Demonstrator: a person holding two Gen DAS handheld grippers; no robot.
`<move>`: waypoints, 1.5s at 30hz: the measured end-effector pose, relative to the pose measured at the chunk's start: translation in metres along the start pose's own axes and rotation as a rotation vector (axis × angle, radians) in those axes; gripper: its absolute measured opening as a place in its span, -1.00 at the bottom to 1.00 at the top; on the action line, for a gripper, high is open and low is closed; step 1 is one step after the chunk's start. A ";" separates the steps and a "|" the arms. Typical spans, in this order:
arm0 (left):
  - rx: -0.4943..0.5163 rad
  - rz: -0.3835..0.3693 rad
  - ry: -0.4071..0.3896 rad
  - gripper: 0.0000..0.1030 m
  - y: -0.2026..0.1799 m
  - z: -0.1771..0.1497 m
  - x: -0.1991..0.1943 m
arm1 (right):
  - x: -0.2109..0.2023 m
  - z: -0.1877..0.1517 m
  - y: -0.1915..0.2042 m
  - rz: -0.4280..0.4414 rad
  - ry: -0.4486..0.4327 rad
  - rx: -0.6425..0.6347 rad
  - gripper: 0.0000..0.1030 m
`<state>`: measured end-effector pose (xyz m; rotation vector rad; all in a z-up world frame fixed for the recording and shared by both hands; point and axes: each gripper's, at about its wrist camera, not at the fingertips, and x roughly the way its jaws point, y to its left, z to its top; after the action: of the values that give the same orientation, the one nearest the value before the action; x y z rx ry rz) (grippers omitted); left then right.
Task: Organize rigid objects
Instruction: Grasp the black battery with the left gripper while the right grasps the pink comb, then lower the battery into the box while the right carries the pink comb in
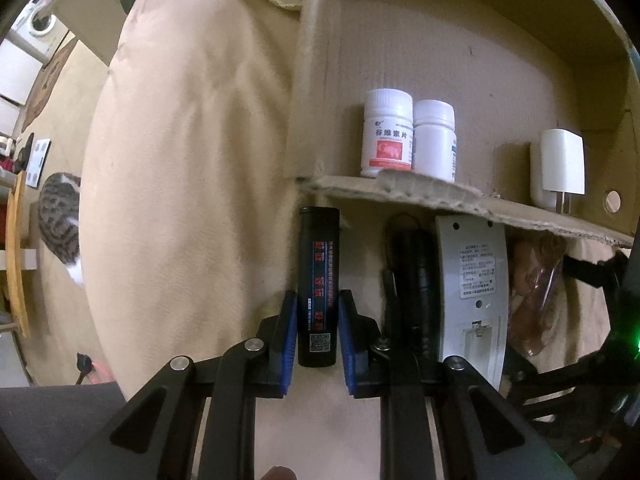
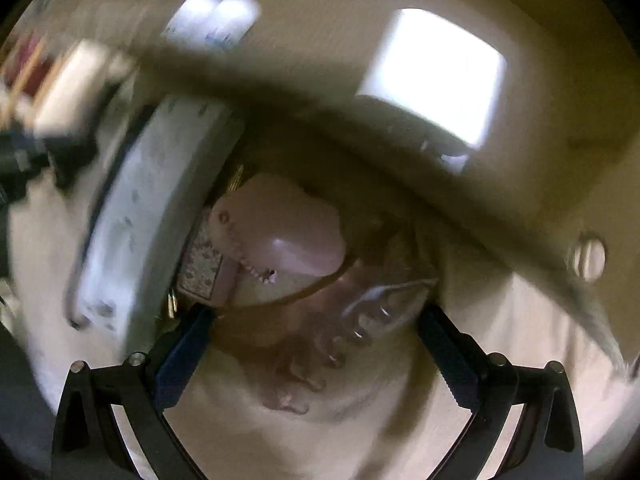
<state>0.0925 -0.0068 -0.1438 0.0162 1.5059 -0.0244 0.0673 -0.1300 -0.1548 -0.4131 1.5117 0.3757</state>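
Observation:
A black cylinder [image 1: 319,280] with red and blue print lies on beige bedding [image 1: 180,160], between the blue pads of my left gripper [image 1: 318,300]. The pads stand close beside it, barely apart, so the jaws are narrowly open. To its right lie a black flashlight [image 1: 416,280] and a white device [image 1: 472,292], back side up. In the blurred right wrist view my right gripper [image 2: 316,312] is wide open above a translucent brown claw clip [image 2: 332,340]. A pink object [image 2: 288,228] lies just beyond the clip, next to the white device [image 2: 148,216].
A cardboard box [image 1: 400,60] lies beyond, its torn front flap [image 1: 400,192] overhanging the row. Inside stand two white pill bottles [image 1: 387,132] and a white charger plug [image 1: 562,168]. A striped cat [image 1: 60,220] sits on the floor at the left.

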 end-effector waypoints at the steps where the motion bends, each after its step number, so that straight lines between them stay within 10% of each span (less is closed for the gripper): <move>1: 0.003 0.004 -0.004 -0.66 0.002 -0.001 -0.001 | 0.000 0.002 0.003 -0.012 -0.016 -0.022 1.00; 13: -0.017 -0.007 -0.007 -0.66 0.022 -0.007 -0.003 | -0.006 -0.027 -0.048 0.068 0.089 0.095 1.00; 22: 0.006 0.001 -0.038 -0.66 0.020 -0.013 -0.015 | -0.027 -0.005 -0.064 0.254 -0.030 0.336 0.98; 24: 0.006 0.007 -0.038 -0.66 0.018 -0.013 -0.018 | -0.015 -0.001 -0.064 0.200 -0.006 0.340 0.51; 31: 0.020 0.018 -0.054 -0.66 0.014 -0.015 -0.026 | -0.006 0.004 -0.036 0.029 -0.036 0.283 0.32; 33: 0.025 0.023 -0.061 -0.66 0.013 -0.015 -0.031 | -0.013 0.005 -0.033 0.020 -0.060 0.268 -0.27; 45: 0.038 0.036 -0.091 -0.66 0.020 -0.031 -0.057 | -0.043 -0.026 -0.046 0.060 -0.093 0.310 -0.30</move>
<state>0.0583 0.0140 -0.0892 0.0716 1.4134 -0.0245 0.0661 -0.1822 -0.1110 -0.1051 1.4643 0.1992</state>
